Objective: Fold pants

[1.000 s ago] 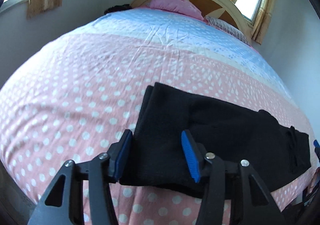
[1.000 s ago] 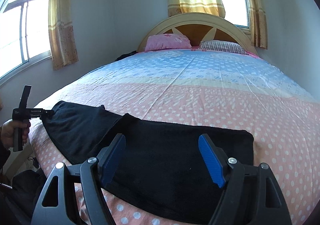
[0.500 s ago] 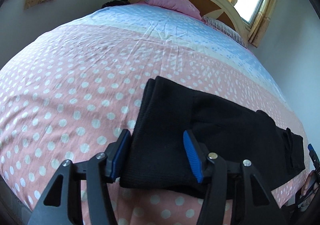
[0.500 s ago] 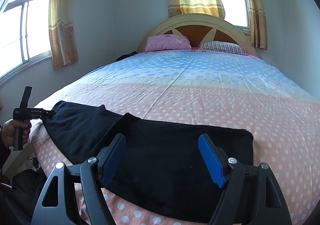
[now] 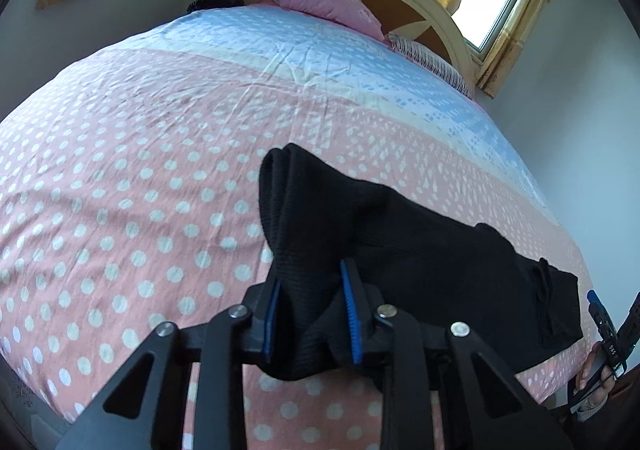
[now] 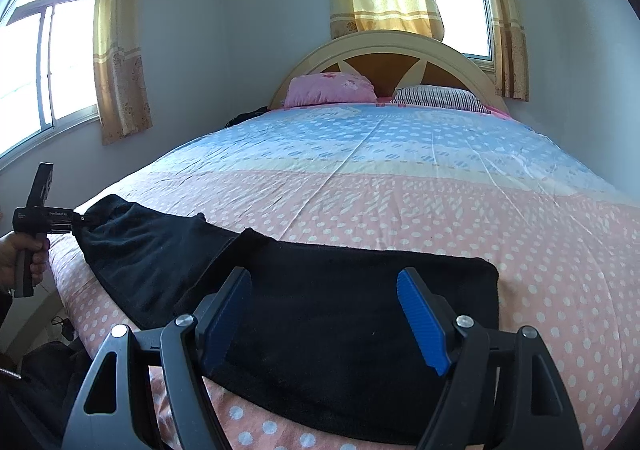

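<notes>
Black pants lie across the near edge of the bed, folded lengthwise. My left gripper is shut on the left end of the pants, and the cloth bunches up between its blue pads. In the right wrist view the pants spread flat under my right gripper, which is open above the right end and holds nothing. The left gripper shows there at the far left, pinching the pants' end. The right gripper's tip shows at the left wrist view's right edge.
The bed has a pink dotted and blue cover. A pink pillow and a striped pillow lie by the headboard. A dark item sits at the far left corner. Windows with yellow curtains are behind.
My left gripper has shut on the pants' end and lifted it slightly, bunching the cloth. The right gripper has stayed open and still.
</notes>
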Tool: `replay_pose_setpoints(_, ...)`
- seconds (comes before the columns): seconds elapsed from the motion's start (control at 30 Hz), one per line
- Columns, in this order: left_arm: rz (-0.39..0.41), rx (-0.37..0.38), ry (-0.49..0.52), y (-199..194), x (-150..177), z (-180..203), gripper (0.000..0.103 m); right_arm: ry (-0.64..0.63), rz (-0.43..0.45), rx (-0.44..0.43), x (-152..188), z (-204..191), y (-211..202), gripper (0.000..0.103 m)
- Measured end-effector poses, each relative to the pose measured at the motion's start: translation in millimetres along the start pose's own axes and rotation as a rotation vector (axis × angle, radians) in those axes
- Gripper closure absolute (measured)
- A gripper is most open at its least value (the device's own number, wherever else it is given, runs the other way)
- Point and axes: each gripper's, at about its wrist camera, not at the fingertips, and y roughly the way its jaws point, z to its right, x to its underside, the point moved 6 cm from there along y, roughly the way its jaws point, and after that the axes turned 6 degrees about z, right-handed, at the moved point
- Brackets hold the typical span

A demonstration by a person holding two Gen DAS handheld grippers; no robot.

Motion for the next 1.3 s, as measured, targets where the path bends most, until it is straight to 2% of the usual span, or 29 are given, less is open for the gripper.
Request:
replay_pose_setpoints(0.13,0.046,0.1,0.011,-20.5,-14.3,32.3,0.075,0.026,0.012,0.047,-4.5,11.7,-2.3,0.026)
replay_pose_setpoints(0.3,0.061,0.275,0.056,-41.0,-22.3,101.5,0.076,0.091,0.037,0.11,-16.6,35.9,-12.7,0.026)
replay_pose_setpoints(0.47,0.024,0.413,0.13,-43.4,-21.5,176.7,0.076,0.172,0.085,0.183,-29.7,69.6,-28.7,0.026)
replay_pose_setpoints(0.63,-0.023,0.523,0.204,-40.1,-21.4,246.5,0.076,0.28,0.093,0.269,-29.0,105.7,-35.0,0.026)
replay_pose_setpoints(0.8,-0.062,0.578,0.275,-25.3,-19.5,313.4,0.076,0.362,0.095,0.336,-24.4,133.7,-40.2,0.026)
replay_pose_setpoints(0.97,-0.117,0.611,0.32,-8.9,-0.6,356.3,0.076,0.421,0.094,0.378,-20.1,156.1,-44.6,0.026)
replay_pose_setpoints(1.13,-0.198,0.57,0.4,15.4,40.0,387.8,0.076,0.485,0.073,0.405,-12.8,172.1,-45.6,0.026)
replay_pose_setpoints(1.3,-0.28,0.54,0.426,49.6,71.1,411.2,0.076,0.503,0.044,0.399,-6.6,174.4,-40.9,0.026)
